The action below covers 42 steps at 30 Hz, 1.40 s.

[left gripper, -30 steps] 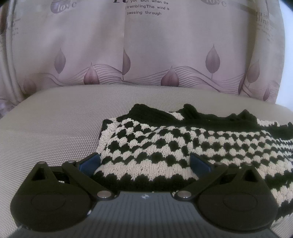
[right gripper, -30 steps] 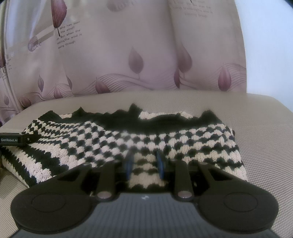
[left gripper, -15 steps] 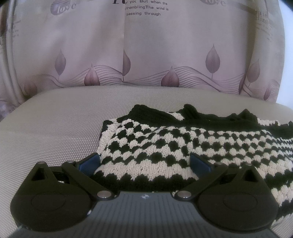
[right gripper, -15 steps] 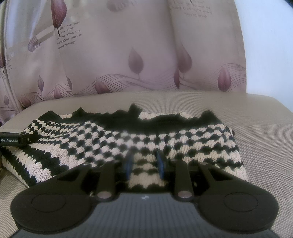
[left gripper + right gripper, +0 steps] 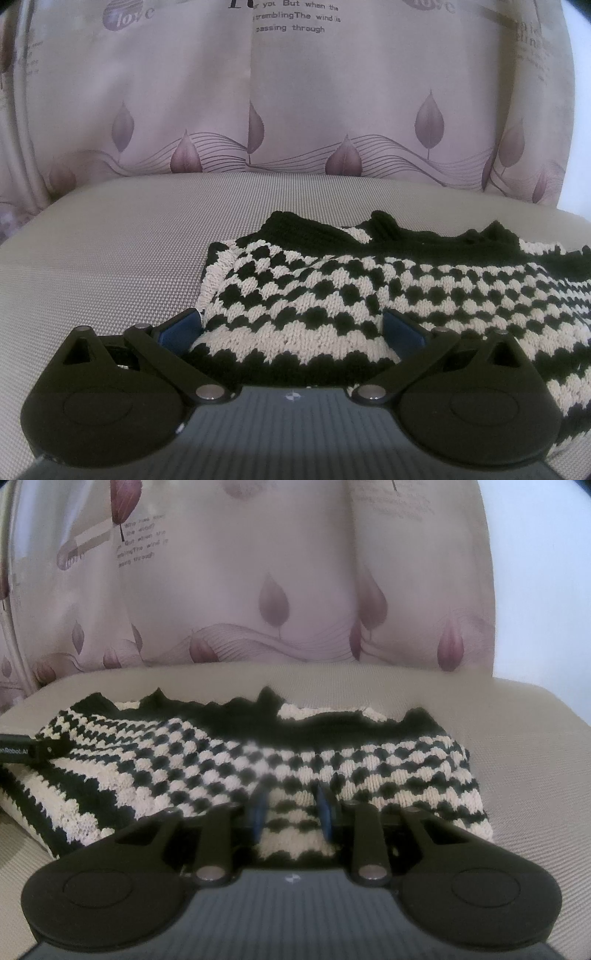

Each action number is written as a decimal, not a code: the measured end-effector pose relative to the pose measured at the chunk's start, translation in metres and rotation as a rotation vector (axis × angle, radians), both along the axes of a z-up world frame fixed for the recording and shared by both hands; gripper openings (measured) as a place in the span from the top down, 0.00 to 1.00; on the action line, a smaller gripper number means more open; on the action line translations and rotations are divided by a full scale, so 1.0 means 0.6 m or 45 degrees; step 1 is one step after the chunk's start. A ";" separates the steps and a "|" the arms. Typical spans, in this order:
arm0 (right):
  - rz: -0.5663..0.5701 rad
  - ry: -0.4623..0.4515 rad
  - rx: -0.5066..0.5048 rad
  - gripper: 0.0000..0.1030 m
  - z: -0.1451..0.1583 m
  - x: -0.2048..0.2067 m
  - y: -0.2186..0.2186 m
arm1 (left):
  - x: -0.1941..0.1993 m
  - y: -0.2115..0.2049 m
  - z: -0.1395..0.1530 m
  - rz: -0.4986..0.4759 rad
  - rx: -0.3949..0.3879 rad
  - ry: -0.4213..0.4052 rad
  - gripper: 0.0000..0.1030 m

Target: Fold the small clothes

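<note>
Nothing much has shifted since the earlier frames — both views match them almost exactly, apart from a slightly raised right wrist view and more blur in its curtain.

In the left wrist view the left gripper (image 5: 291, 328) sits at the bottom centre of the frame with its blue-padded fingers (image 5: 183, 328) spread wide, the near left end of the knitted garment (image 5: 332, 295) lying between them. Whether the pads actually touch the wool I cannot tell. The garment is a small black-and-cream checked knit with a black scalloped border along its far edge; it lies flat on the beige woven surface (image 5: 129, 258), running from the middle of the frame out past the right edge.

In the right wrist view the right gripper (image 5: 293, 806) is at the bottom centre, its fingers (image 5: 258, 808) drawn close together and pinching a narrow strip of the knitted garment (image 5: 221, 764) at its near hem. The knit spreads across the middle of this frame, checks at the centre and right, broad black and cream stripes toward the lower left. At the left edge, mid-height, a black part (image 5: 22, 751) lettered in white rests on the knit.

Behind the beige woven surface (image 5: 517, 738) hangs a mauve curtain (image 5: 295, 110) printed with leaves, wavy lines and short lines of text.
</note>
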State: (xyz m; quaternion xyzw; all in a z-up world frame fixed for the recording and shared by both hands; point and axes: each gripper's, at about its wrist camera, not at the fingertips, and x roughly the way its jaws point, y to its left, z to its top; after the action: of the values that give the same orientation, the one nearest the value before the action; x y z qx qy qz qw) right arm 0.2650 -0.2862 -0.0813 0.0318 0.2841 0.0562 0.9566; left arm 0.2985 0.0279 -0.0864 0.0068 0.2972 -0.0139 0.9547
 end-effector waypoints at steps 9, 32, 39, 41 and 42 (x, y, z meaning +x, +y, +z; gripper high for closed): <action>-0.002 -0.001 -0.012 0.72 0.000 0.001 0.001 | -0.001 -0.001 0.001 0.000 0.018 -0.007 0.00; -0.002 -0.003 -0.003 0.72 0.000 0.000 0.002 | -0.009 -0.006 0.005 0.005 0.083 -0.037 0.00; -0.001 -0.004 -0.002 0.72 -0.001 0.000 0.002 | -0.010 -0.007 0.006 0.006 0.085 -0.039 0.00; -0.001 -0.004 -0.003 0.72 -0.001 0.001 0.002 | -0.011 -0.007 0.006 0.007 0.085 -0.039 0.00; -0.001 -0.004 -0.001 0.72 -0.001 0.001 0.002 | -0.011 -0.007 0.006 0.007 0.086 -0.039 0.00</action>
State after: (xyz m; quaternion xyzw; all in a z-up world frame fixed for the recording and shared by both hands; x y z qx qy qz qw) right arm 0.2653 -0.2850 -0.0819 0.0314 0.2826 0.0556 0.9571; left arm 0.2921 0.0238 -0.0829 0.0385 0.2828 -0.0009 0.9584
